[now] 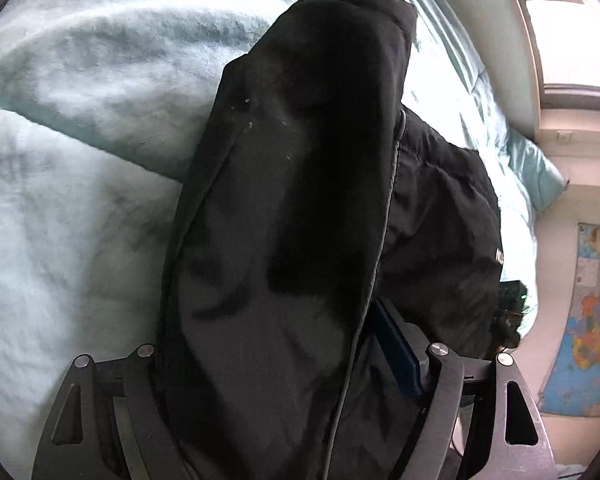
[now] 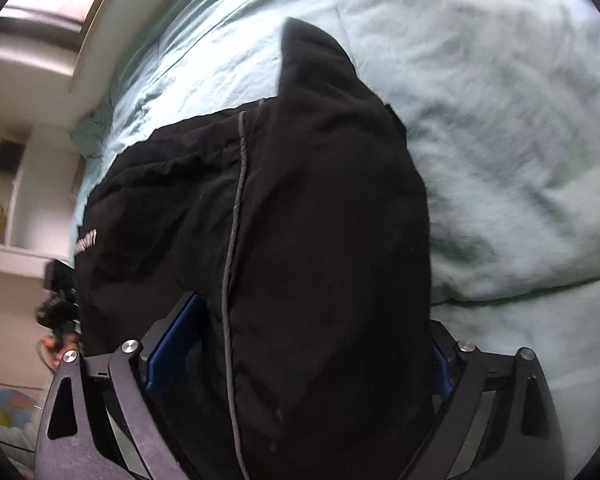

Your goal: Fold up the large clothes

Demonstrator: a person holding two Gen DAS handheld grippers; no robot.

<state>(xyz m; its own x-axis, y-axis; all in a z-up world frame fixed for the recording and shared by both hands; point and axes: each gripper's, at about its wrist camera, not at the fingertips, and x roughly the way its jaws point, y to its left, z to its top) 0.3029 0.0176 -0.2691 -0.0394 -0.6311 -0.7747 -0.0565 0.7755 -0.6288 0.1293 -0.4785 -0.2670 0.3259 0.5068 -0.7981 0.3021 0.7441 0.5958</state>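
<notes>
A large black jacket with grey piping lies over a pale green duvet. In the left wrist view its fabric drapes between and over my left gripper, whose blue pad shows on the right; the gripper is shut on the fabric. In the right wrist view the same jacket fills the space between the fingers of my right gripper, with one blue pad pressed against the cloth. White lettering shows on the jacket's left side. Both sets of fingertips are hidden under fabric.
The duvet covers a bed that fills most of both views. A window and a wall map lie to the right in the left view. The other gripper and a shelf show at the left in the right view.
</notes>
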